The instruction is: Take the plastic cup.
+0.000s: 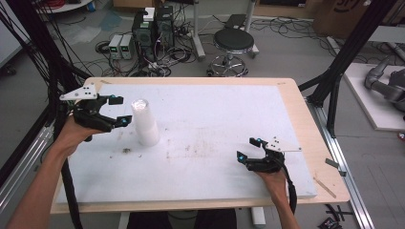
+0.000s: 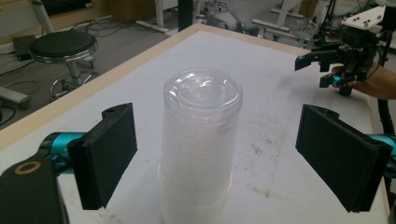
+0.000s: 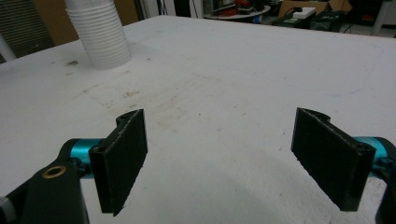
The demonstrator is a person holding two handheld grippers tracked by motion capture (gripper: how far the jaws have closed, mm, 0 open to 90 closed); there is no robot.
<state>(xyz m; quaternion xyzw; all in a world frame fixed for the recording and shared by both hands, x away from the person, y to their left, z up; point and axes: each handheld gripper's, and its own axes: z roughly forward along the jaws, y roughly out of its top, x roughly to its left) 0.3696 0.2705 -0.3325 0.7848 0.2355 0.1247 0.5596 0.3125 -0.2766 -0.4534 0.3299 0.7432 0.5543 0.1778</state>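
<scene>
jaws of the left gripper (image 2: 205,158) are held wide apart, the stack of cups (image 2: 201,144) framed between them with a clear gap on each side, nothing pinched yet. over on the near right of the table, the right gripper (image 1: 252,149) is seen spread just as wide, hovering low over bare board, nothing between its pads. the stack stands upright on the white table (image 1: 215,109), left of centre, mouths down. thin clear plastic, so it is judged very light, springy and easily crushed, and slick too. a gentle pinch on the top cup's wall, just below its closed end, looks best; a hard squeeze would buckle it, and nested cups may be dragged up together.
</scene>
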